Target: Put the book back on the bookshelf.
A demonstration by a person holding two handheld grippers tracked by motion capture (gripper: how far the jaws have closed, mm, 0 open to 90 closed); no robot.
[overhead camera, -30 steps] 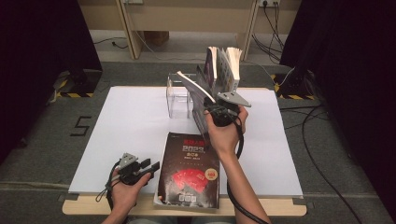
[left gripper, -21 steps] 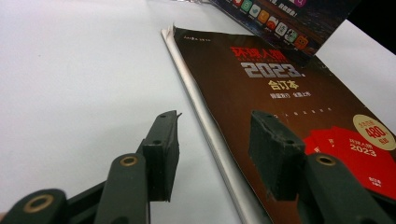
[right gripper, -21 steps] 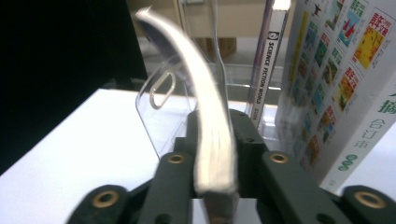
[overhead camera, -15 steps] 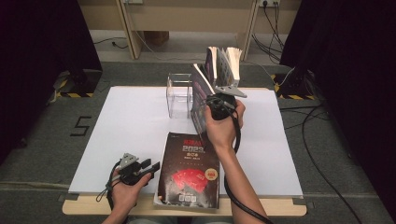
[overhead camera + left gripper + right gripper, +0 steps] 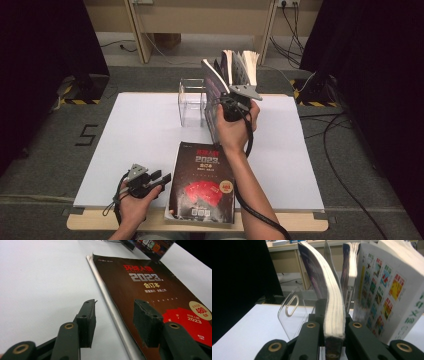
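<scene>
Clear acrylic rack [image 5: 192, 102] at the far tabletop [image 5: 125, 145] already holds books, the right gripper [image 5: 333, 340] having just closed its fingers on an upright book [image 5: 332, 307] there, while the left gripper [image 5: 113, 322] waits open beside the near magazine [image 5: 202, 182], unshelved.

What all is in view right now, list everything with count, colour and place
Held book: one, dark cover, pale page edges, upright at the rack.
Flat book: one, dark brown with red, front edge of table.
Standing books: several, count unclear, back of rack.
Rack: one, clear plastic, back middle of table.
Table: one, white top.
Cables: several, black, floor at right.
Right gripper: black, shut on the held book.
Left gripper: black, open, astride the flat book's spine edge.
</scene>
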